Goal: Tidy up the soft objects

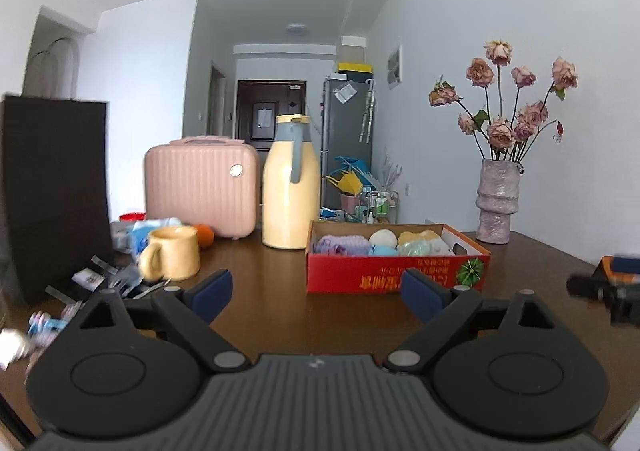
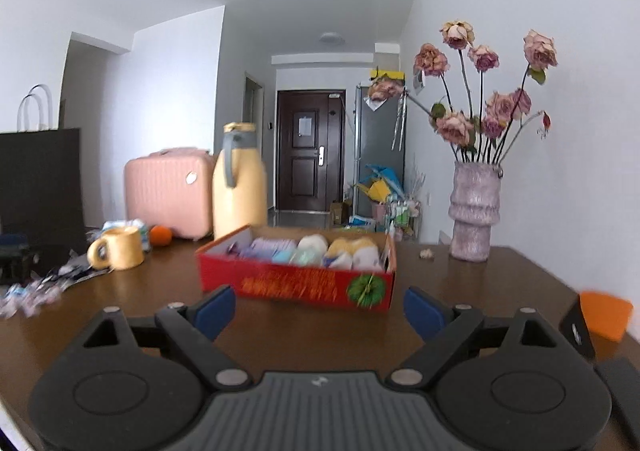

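The soft objects (image 1: pixel 384 245), pastel and rounded, are packed in rows inside the red cardboard box (image 1: pixel 396 271), which is set toward the far edge of the wooden table (image 1: pixel 280 307), before the cream jug (image 1: pixel 291 183). The packing probably keeps them from rolling. Both the left gripper (image 1: pixel 318 291) and the right gripper (image 2: pixel 320 309) are seen spread wide with nothing between the blue pads, short of the box. Only the right wrist view shows a small crumb-like scrap (image 2: pixel 427 253) beside the vase (image 2: pixel 474 211); the box's cut handle hole is seen in the left view alone.
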Tool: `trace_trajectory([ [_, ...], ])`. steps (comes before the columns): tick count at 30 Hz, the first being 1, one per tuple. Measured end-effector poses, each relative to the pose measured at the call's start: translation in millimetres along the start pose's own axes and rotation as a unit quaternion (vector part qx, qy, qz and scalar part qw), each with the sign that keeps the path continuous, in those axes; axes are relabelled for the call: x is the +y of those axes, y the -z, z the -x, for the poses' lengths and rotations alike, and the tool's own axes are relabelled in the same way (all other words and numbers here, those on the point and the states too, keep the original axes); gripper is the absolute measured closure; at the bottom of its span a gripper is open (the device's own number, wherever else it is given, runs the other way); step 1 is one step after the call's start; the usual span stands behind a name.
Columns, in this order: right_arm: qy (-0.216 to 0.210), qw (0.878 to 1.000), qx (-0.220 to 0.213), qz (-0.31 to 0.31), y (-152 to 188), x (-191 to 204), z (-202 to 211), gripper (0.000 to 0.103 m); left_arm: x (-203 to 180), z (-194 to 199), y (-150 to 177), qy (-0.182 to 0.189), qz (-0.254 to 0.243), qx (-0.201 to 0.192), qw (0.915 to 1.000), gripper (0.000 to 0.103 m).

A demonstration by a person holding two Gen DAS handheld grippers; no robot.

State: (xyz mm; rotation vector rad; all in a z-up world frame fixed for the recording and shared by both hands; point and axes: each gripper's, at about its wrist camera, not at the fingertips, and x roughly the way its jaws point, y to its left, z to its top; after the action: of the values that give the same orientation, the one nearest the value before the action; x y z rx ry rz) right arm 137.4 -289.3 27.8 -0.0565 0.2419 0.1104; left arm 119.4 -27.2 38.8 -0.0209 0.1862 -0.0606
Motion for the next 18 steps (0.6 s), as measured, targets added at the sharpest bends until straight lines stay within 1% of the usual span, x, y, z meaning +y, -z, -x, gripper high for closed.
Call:
trace_trajectory([
  [1, -0.005, 1.0, 0.005, -0.002, 9, 5, 12, 0.01, 3, 11, 6, -0.002, 0.006, 0.0, 1.0, 0.004],
  [3, -0.009, 1.0, 0.005, -0.011, 26, 14, 34, 0.009, 9, 31, 18, -0.005, 0.021, 0.004, 0.9998, 0.003],
  [5, -0.007, 1.0, 0.002, -0.025, 44, 20, 56, 0.007, 15, 49, 36, -0.007, 0.03, 0.019, 0.9994, 0.003],
  [6, -0.005, 0.999, 0.0, -0.032, 53, 22, 67, 0.006, 16, 58, 44, -0.01, 0.028, 0.029, 0.9991, 0.003],
  [7, -0.002, 0.999, 0.0, -0.039, 59, 23, 74, 0.006, 16, 68, 51, -0.011, 0.02, 0.03, 0.9993, 0.002],
  [8, 0.003, 0.999, 0.003, -0.049, 67, 25, 84, 0.006, 17, 81, 58, -0.011, 0.008, 0.025, 0.9996, 0.0],
  [10, -0.003, 0.998, 0.012, -0.06, 77, 27, 94, 0.006, 18, 97, 67, -0.012, -0.013, 0.01, 0.9998, 0.0],
  [12, -0.006, 0.998, 0.018, -0.063, 83, 31, 102, 0.006, 15, 100, 65, -0.017, -0.037, 0.005, 0.9991, 0.0],
  [13, -0.001, 0.998, 0.017, -0.061, 86, 35, 105, 0.006, 13, 101, 63, -0.025, -0.041, -0.002, 0.9988, 0.0],
  [14, 0.002, 0.998, 0.015, -0.059, 87, 36, 107, 0.006, 14, 103, 62, -0.025, -0.037, -0.007, 0.999, 0.0],
  [16, 0.006, 0.998, 0.008, -0.058, 86, 39, 108, 0.006, 15, 106, 62, -0.013, -0.034, -0.005, 0.9993, 0.0],
  [18, 0.004, 0.998, 0.005, -0.055, 82, 40, 106, 0.006, 15, 105, 62, -0.02, -0.042, -0.008, 0.9989, 0.0],
])
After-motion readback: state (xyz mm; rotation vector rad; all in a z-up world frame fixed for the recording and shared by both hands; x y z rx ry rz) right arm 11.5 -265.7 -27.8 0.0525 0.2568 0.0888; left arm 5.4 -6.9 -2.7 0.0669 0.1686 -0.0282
